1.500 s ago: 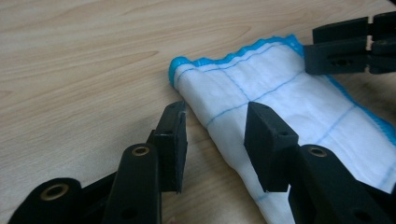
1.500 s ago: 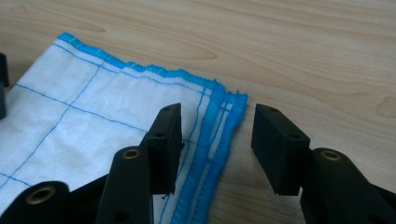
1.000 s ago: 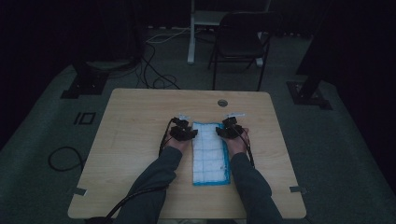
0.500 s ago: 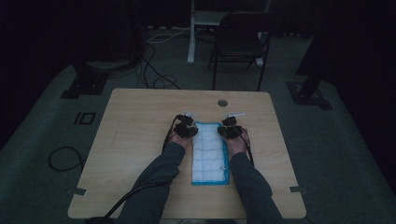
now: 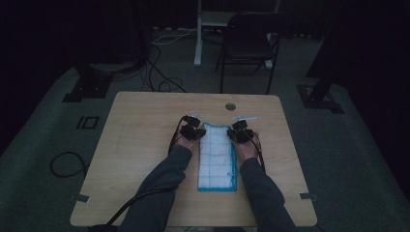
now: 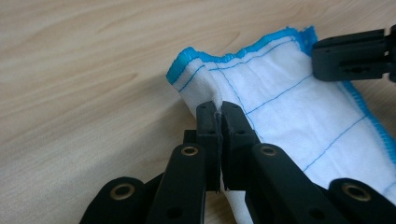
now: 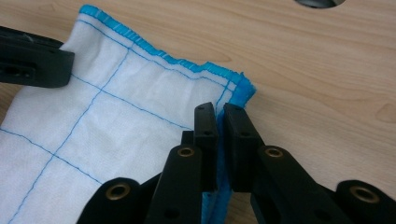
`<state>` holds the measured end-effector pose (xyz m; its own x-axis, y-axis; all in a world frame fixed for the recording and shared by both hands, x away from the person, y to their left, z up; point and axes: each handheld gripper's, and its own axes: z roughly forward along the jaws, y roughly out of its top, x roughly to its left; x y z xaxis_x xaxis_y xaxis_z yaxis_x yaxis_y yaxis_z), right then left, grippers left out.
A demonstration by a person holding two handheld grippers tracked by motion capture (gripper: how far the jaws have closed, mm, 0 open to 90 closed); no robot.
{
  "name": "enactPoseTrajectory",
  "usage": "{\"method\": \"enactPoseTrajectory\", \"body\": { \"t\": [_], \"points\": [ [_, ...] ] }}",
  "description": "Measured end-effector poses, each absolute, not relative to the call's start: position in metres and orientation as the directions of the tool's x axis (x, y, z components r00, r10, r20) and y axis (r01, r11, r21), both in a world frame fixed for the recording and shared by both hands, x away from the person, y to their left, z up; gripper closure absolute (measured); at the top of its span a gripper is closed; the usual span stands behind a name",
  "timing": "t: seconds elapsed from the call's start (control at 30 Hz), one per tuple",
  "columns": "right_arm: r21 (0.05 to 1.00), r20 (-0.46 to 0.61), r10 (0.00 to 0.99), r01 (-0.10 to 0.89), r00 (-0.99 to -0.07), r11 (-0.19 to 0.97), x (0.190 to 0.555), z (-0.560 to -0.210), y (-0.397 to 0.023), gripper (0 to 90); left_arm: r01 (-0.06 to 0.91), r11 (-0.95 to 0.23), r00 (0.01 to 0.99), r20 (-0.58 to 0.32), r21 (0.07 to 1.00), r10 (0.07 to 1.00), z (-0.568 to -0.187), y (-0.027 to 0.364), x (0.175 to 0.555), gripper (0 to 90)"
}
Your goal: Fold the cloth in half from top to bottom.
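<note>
A white cloth (image 5: pixel 217 159) with a blue grid and blue hem lies lengthwise on the wooden table (image 5: pixel 140 130) between the person's forearms. My left gripper (image 5: pixel 197 129) sits at its far left corner and my right gripper (image 5: pixel 238 130) at its far right corner. In the left gripper view the left gripper (image 6: pixel 218 109) is shut on a raised fold of the cloth (image 6: pixel 285 93) just behind the corner. The right gripper (image 7: pixel 219 112) pinches the hemmed edge of the cloth (image 7: pixel 93 121) beside its corner. Both pairs of jaws have just been closing on the fabric.
A round cable hole (image 5: pixel 230 106) lies in the table just beyond the cloth. A dark chair (image 5: pixel 249 46) and floor cables (image 5: pixel 159 72) are behind the table. Bare wood extends to the left and right of the hands.
</note>
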<state>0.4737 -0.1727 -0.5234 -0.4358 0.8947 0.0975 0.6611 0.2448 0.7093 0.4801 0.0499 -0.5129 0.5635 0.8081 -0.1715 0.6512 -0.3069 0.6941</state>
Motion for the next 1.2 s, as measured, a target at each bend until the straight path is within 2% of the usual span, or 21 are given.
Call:
{"method": "enactPoseTrajectory", "body": {
  "t": [0.9,1.2],
  "points": [
    [0.788,0.119,0.871,0.579,-0.478,0.21,0.452,-0.494,-0.187,85.1,0.564,-0.279,0.614,-0.169,0.777,0.771,-0.482,0.056,0.465,87.9],
    [0.796,0.13,0.864,0.571,-0.486,0.201,0.445,-0.493,-0.187,85.1,0.567,-0.259,0.615,-0.192,0.782,0.765,-0.486,0.061,0.457,87.6]
  ]
}}
